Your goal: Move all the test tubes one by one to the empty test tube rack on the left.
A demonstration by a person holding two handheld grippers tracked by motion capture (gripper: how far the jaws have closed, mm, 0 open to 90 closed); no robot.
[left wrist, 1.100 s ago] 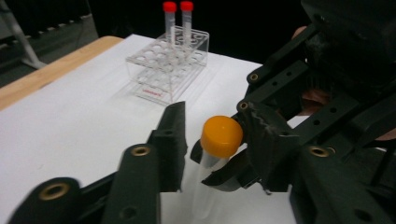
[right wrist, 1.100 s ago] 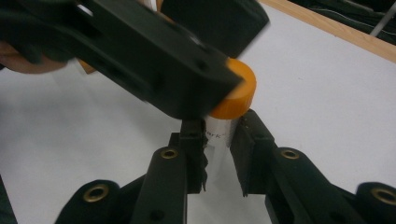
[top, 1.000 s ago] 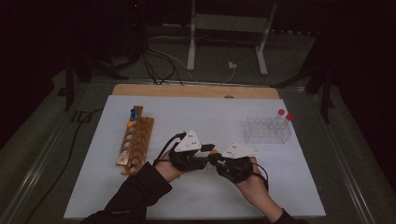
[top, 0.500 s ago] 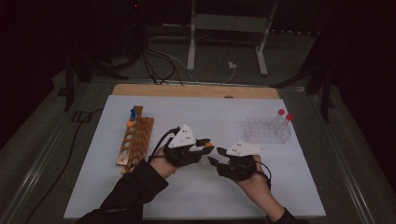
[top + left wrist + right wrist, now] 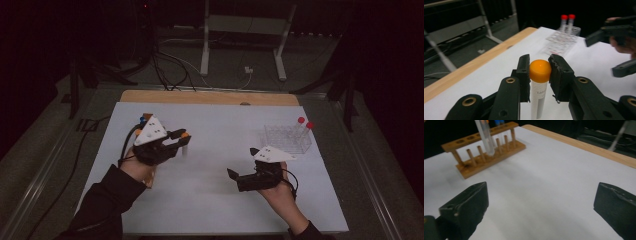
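My left gripper (image 5: 183, 136) is raised over the left of the white table mat, shut on a clear tube with an orange cap (image 5: 539, 70). The pads clamp the cap from both sides and the tube body (image 5: 538, 100) hangs straight down. My right gripper (image 5: 243, 162) sits low at centre right. Its jaws have just been opening, they stand wide apart (image 5: 541, 205), and nothing is between them. In the right gripper view the held tube (image 5: 485, 137) hangs in front of a wooden rack (image 5: 486, 152).
A clear plastic rack (image 5: 287, 138) holding two red-capped tubes (image 5: 304, 123) stands at the right rear of the mat. A blue cap (image 5: 143, 120) peeks out behind my left hand. A wooden strip (image 5: 210, 97) edges the far side of the table.
The two grippers were together at the middle. My left gripper has pulled away to the left and upward with the tube. The right jaws have spread wide.
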